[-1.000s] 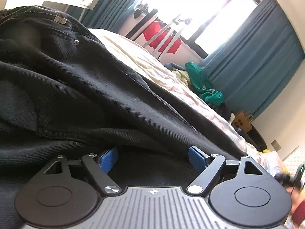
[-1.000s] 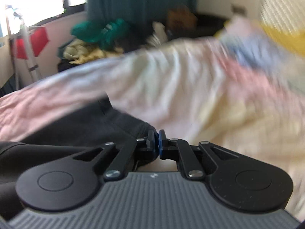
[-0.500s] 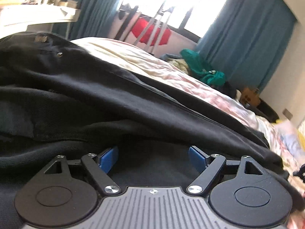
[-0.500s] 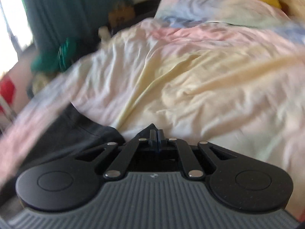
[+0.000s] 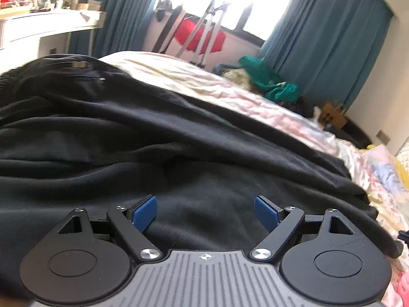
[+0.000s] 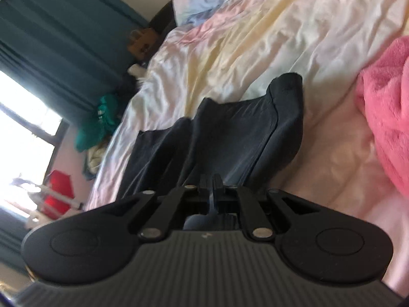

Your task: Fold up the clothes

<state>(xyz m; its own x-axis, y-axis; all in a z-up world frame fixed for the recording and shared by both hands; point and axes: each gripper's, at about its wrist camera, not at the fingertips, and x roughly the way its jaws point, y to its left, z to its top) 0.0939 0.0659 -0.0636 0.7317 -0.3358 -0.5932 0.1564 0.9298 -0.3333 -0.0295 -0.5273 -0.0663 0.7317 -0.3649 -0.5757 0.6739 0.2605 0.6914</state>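
Right gripper [image 6: 211, 183]: the jaws have just been opening from fully closed and now stand a narrow slit apart. A thin edge of dark fabric appears to run between them, but whether the pads still press on it cannot be told. Ahead of it the black cotton trousers [image 6: 230, 133] lie folded over on the pale pastel bedsheet [image 6: 294, 33], cuffs stacked at the far end; judged, this hand has laid the leg over and is letting go. A pink fleece blanket [image 6: 386, 112] lies beside them.

Left gripper [image 5: 205, 211]: the 2 blue pads [image 5: 144, 213] stand wide apart with nothing gripped, hovering above the waist end of the trousers, probably freed to take the next fold.
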